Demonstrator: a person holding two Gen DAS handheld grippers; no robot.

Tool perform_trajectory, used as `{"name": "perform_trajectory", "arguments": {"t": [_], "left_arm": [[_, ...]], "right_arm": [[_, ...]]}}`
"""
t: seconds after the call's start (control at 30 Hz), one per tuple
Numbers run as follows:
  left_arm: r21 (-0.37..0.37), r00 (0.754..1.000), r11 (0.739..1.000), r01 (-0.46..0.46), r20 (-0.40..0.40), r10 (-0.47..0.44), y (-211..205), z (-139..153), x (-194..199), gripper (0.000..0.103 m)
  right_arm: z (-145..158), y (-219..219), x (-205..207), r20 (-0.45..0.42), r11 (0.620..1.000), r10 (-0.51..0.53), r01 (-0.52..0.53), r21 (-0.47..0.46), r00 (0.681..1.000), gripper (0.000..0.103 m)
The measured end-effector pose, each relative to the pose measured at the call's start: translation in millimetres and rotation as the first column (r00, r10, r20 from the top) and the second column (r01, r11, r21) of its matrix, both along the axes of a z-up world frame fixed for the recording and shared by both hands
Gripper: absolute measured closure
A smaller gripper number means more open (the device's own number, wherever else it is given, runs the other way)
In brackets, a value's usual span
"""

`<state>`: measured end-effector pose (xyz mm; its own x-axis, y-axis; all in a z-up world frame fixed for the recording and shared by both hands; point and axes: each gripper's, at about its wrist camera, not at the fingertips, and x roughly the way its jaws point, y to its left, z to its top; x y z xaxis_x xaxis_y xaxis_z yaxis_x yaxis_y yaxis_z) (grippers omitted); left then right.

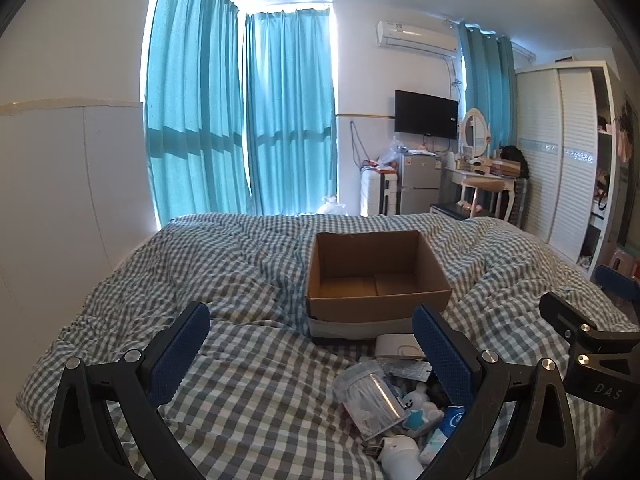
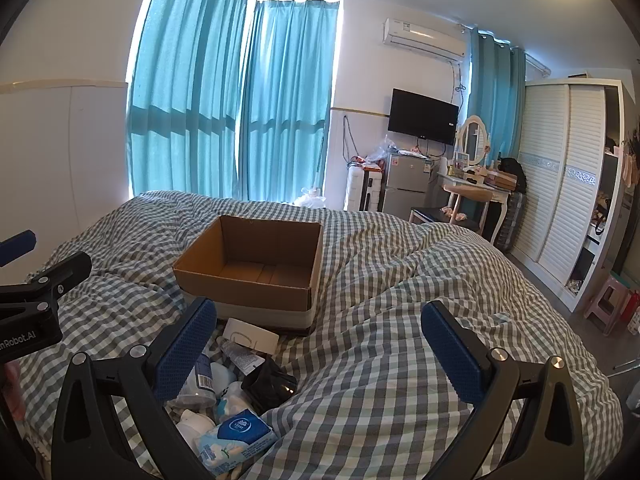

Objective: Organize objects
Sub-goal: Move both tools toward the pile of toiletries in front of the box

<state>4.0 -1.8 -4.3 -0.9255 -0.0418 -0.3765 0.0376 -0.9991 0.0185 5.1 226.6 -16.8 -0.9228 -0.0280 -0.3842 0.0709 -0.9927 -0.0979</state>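
Open cardboard box (image 1: 376, 276) behind toiletry pile (image 1: 396, 404)

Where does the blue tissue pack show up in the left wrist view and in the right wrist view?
Left wrist view: the blue tissue pack sits low and right of centre, mostly hidden behind the left gripper's right finger.
Right wrist view: the pack lies at the bottom, left of centre, nearest item of the pile, between the right gripper's fingers.
Shared landmark: the open cardboard box on the checked blanket, just beyond the pile.
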Motion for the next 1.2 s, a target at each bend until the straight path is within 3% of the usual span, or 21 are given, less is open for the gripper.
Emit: {"name": "perform_trajectory", "arguments": {"t": [1.2], "left_arm": [[-0.006,0.999,1.000,0.020,0.038,-0.020,2.7,-8.4,-1.6,0.000]], "right_arm": [[-6.4,-4.9,-1.2,0.013,1.000,0.021,-0.021,0.019,1.000,0.000]]}}
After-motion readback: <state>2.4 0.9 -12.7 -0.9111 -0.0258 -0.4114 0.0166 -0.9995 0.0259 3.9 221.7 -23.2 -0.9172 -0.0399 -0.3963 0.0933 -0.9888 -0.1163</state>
